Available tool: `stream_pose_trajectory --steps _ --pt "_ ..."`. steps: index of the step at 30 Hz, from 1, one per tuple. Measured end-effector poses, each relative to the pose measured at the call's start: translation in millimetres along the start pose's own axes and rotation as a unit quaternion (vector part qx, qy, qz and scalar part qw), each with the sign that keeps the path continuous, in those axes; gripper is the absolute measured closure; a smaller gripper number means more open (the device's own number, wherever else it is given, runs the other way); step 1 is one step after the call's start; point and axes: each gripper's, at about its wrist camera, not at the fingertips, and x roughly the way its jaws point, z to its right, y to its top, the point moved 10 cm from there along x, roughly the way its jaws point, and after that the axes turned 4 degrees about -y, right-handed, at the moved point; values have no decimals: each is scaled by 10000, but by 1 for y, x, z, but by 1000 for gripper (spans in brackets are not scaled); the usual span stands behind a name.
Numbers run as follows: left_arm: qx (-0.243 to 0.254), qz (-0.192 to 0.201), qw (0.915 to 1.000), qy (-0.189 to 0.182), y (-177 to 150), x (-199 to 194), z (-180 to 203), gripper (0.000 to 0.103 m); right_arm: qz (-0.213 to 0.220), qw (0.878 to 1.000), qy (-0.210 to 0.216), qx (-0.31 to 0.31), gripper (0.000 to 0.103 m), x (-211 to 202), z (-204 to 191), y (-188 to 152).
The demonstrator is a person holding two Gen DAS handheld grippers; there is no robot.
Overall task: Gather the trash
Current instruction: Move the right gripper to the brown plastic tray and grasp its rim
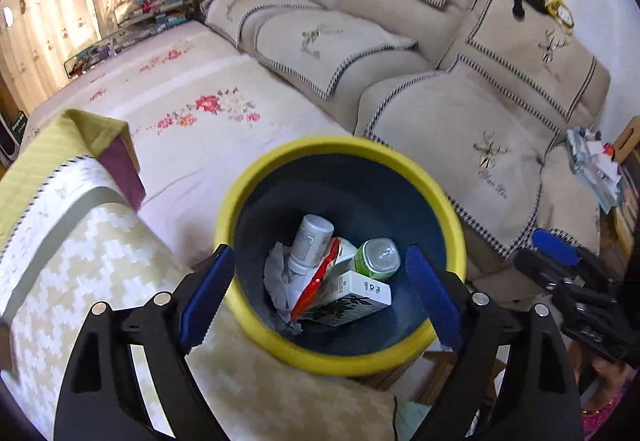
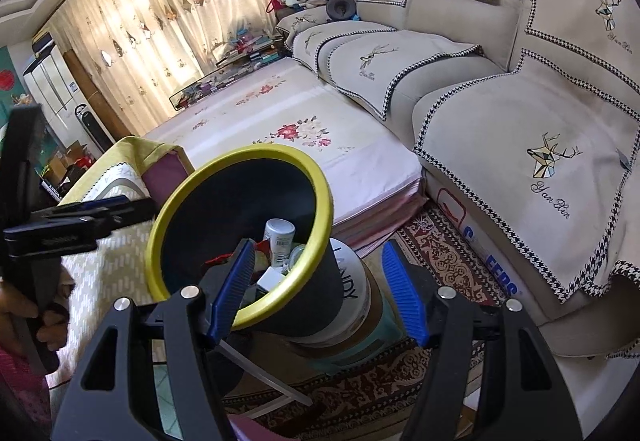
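I have both sets of tongs hovering over the yellow-rimmed bin [image 1: 340, 257], and both stand wide apart with nothing between the pads: the left tongs [image 1: 320, 301] straddle the near rim, the right tongs [image 2: 316, 293] sit lower and to the side, their left pad just over the rim. The trash is already inside the bin: a white pill bottle [image 1: 310, 241], a green-labelled bottle [image 1: 378, 257], a red snack wrapper [image 1: 320, 281], a printed white carton [image 1: 352, 299] and some crumpled tissue [image 1: 280, 273], all leaning together at the bottom. From the right wrist view the bin [image 2: 240, 241] seems to be perched on a white tub [image 2: 352, 297] with lettering, tilted toward me, so I judge it tippy. If this is the drop just finished, I would lift both tongs straight up and clear of the rim before swinging away, never brushing the yellow edge. I see no loose trash on the flowered mattress [image 1: 192, 89] or the sofa [image 1: 460, 81], so I would scan slowly next.
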Motion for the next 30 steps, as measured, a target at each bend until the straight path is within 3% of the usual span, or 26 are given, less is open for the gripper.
stream_pose_trajectory --steps 5,9,13,17,22,24,30 --pt "-208 485 9985 153 -19 -68 -14 13 -24 9999 55 -144 39 -2 -13 -2" --pt "-525 853 9943 359 -55 -128 -38 11 -102 9990 251 -369 37 2 -41 -7" --pt "-945 1185 9856 751 -110 -194 -76 10 -230 9934 673 -895 37 9 -103 -15" --pt "-1568 1509 9675 1288 -167 -260 -127 9 -328 9811 1263 -1429 37 10 -180 -24" --pt "-1956 1709 9463 1925 -221 -315 -171 9 -381 9601 1819 -2088 37 4 -276 -32" --pt "-2092 1784 9398 2031 -239 -332 -183 8 -396 9518 1992 -2300 37 1 -310 -33" --pt "-2417 1897 9310 1973 -269 -347 -203 8 -498 9279 2330 -2868 37 5 -408 -37"
